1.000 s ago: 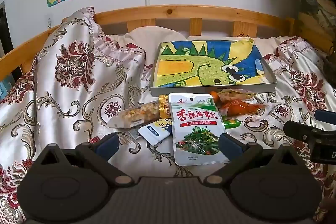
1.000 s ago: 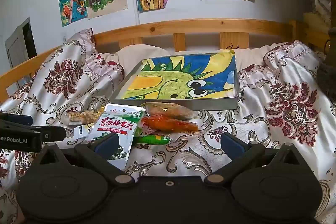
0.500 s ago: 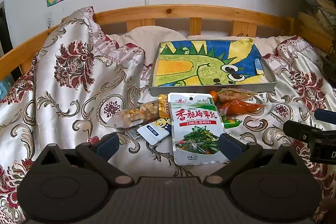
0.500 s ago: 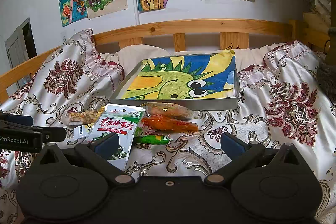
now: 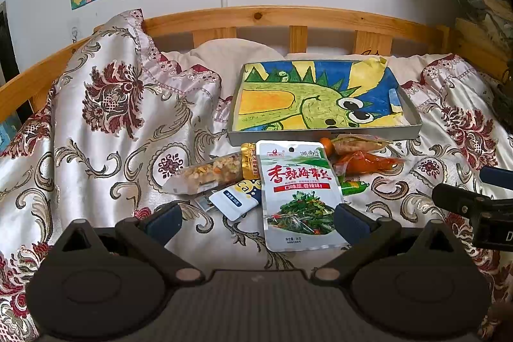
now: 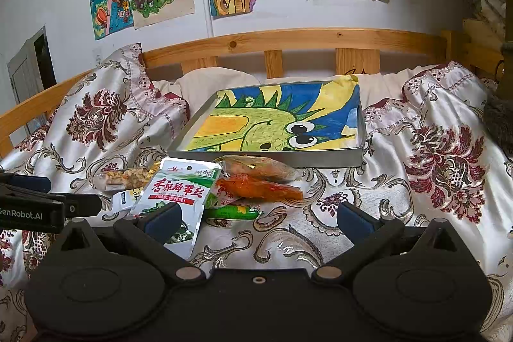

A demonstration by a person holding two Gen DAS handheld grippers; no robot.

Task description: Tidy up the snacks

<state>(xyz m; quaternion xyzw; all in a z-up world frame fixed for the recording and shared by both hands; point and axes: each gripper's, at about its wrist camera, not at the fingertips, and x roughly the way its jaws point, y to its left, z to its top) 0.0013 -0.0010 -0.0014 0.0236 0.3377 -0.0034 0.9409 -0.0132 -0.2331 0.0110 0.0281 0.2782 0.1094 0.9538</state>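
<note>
A pile of snacks lies on the bedspread in front of a shallow metal tray lined with a dinosaur drawing. A white seaweed packet is nearest. Beside it are a clear nut packet, a small white sachet, an orange packet, a clear packet and a green sausage. My left gripper is open and empty just short of the seaweed packet. My right gripper is open and empty, right of the pile.
A floral satin bedspread is bunched high at the left. A wooden bed rail and a pillow lie behind the tray. Drawings hang on the wall. Each gripper shows at the edge of the other's view.
</note>
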